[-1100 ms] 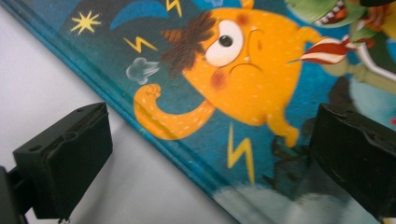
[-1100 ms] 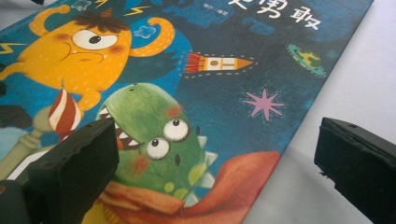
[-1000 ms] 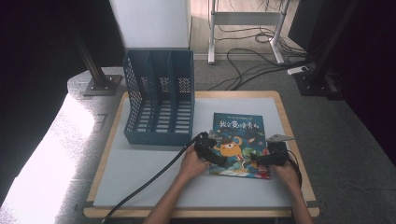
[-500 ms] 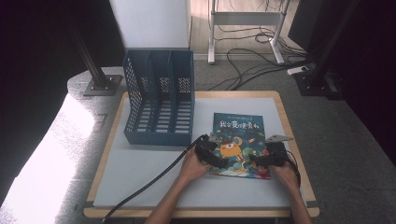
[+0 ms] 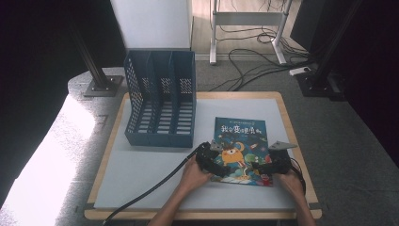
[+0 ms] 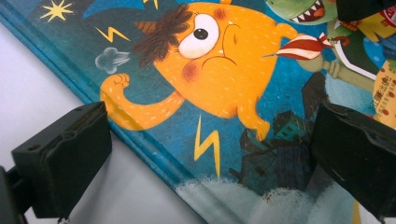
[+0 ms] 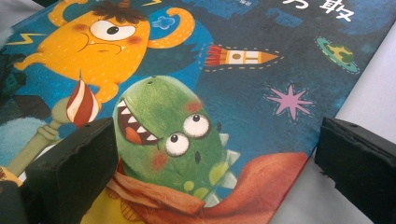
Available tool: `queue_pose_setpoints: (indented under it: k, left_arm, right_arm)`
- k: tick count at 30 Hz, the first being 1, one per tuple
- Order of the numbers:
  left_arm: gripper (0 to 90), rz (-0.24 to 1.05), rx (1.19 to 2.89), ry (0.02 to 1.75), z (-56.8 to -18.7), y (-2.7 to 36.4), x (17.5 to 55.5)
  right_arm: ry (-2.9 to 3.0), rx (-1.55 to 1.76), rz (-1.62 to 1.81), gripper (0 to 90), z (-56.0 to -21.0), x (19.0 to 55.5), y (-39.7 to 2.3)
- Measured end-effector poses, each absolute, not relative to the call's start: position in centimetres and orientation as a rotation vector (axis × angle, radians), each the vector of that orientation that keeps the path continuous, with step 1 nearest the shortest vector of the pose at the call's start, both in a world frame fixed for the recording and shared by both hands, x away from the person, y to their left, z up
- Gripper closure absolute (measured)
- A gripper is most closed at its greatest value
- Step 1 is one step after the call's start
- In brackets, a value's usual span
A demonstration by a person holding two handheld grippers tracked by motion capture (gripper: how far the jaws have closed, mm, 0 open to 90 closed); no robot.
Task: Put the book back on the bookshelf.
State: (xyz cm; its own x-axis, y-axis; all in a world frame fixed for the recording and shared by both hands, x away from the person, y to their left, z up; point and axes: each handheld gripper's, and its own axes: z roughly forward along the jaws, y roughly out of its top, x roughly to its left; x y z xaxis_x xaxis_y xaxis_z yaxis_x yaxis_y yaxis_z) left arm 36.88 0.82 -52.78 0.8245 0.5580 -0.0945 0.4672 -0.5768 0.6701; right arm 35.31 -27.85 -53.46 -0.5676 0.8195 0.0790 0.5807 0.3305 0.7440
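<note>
Both tools have barely shifted since the earlier frame. Left tool (image 5: 210, 159) and right tool (image 5: 272, 165) gape wide, empty, straddling the book's (image 5: 241, 149) lower corners; it lies flat lower right, long axis running up-frame.

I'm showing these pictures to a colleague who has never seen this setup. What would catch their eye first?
Most striking is the picture book, lying flat on the right half of the table, its cover showing an orange monster and a green dinosaur. The left gripper and right gripper sit at its near corners, jaws open over its edges. Behind, on the left, stands a blue file rack with three slots.
</note>
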Motion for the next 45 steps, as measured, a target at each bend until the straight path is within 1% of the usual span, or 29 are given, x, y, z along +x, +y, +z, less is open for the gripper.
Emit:
queue_pose_setpoints:
  k: [11,20,23,26,28,32,35,36,40,41,43,45]
  left_arm:
    - [0.0,0.161,2.293,0.736,-52.7,1.1,34.0]
    - [0.0,0.156,2.313,0.729,-52.6,1.1,31.6]
    - [0.0,0.143,2.316,0.696,-52.6,1.4,31.7]
    - [0.0,0.1,2.347,0.623,-52.5,2.0,32.2]
    - [0.0,0.067,2.368,0.607,-52.3,2.5,32.7]
    - [0.0,0.131,2.405,0.596,-51.9,3.8,33.3]
    - [0.0,0.144,2.393,0.611,-52.1,5.2,33.8]
    - [0.0,0.128,2.374,0.618,-52.2,5.6,33.9]
    - [0.0,0.111,2.337,0.626,-52.6,6.2,33.8]
    - [0.0,0.119,2.351,0.618,-52.6,6.2,33.7]
    - [0.0,0.187,2.407,0.568,-52.6,6.2,33.5]
    - [0.0,0.187,2.403,0.568,-52.6,6.3,33.4]
  right_arm:
    - [2.312,1.231,1.088,0.0,-53.4,33.3,-27.8]
    - [2.326,1.214,1.085,0.0,-53.4,30.9,-27.8]
    - [2.325,1.212,1.083,0.0,-53.4,30.8,-27.8]
    - [2.323,1.211,1.083,0.0,-53.4,30.8,-27.7]
    - [2.323,1.212,1.083,0.0,-53.4,30.8,-27.8]
    - [2.323,1.226,1.092,0.0,-53.4,30.8,-27.8]
    - [2.329,1.226,1.096,0.0,-53.4,30.9,-28.0]
    - [2.333,1.226,1.099,0.0,-53.4,30.9,-28.0]
    - [2.329,1.233,1.09,0.0,-53.4,30.9,-28.3]
    - [2.32,1.24,1.083,0.0,-53.3,31.0,-28.4]
    - [2.297,1.26,1.067,0.0,-53.3,31.0,-28.6]
    - [2.296,1.268,1.068,0.0,-53.3,31.0,-28.8]
